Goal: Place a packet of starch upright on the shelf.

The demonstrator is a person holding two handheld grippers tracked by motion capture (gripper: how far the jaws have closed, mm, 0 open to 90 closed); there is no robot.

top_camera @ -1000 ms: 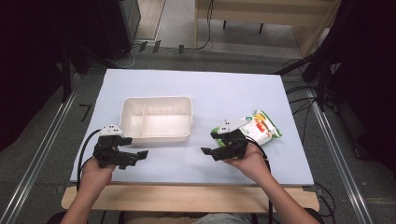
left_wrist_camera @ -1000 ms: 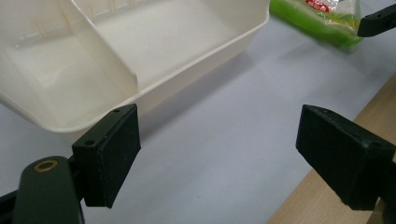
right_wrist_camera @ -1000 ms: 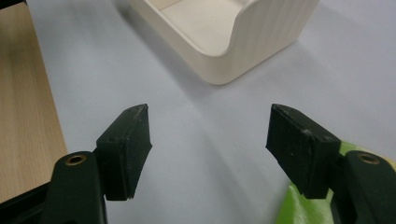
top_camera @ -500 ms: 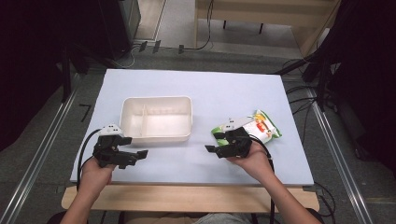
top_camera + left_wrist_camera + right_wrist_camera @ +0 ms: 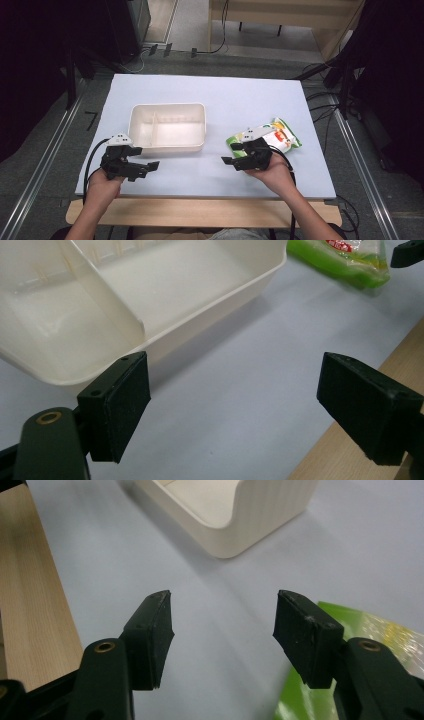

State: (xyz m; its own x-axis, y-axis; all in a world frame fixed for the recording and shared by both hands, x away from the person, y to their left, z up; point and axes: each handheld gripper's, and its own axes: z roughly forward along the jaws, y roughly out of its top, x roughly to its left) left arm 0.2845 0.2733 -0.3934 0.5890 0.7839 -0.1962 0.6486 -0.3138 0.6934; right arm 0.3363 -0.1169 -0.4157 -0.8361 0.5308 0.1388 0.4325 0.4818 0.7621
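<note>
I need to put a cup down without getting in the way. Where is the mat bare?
The far strip of the mat beyond the white tray lies bare, as does the gap between tray and snack bag. The near edge is crowded by the left gripper and right gripper.

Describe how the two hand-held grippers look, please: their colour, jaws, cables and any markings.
Both the left gripper and the right gripper are black, each with two blocky, flat-faced jaws. Brass-coloured rivets sit at the jaw bases. A pale grey plate tops each one. A black cable trails from each. The forearms show no sleeves.
</note>
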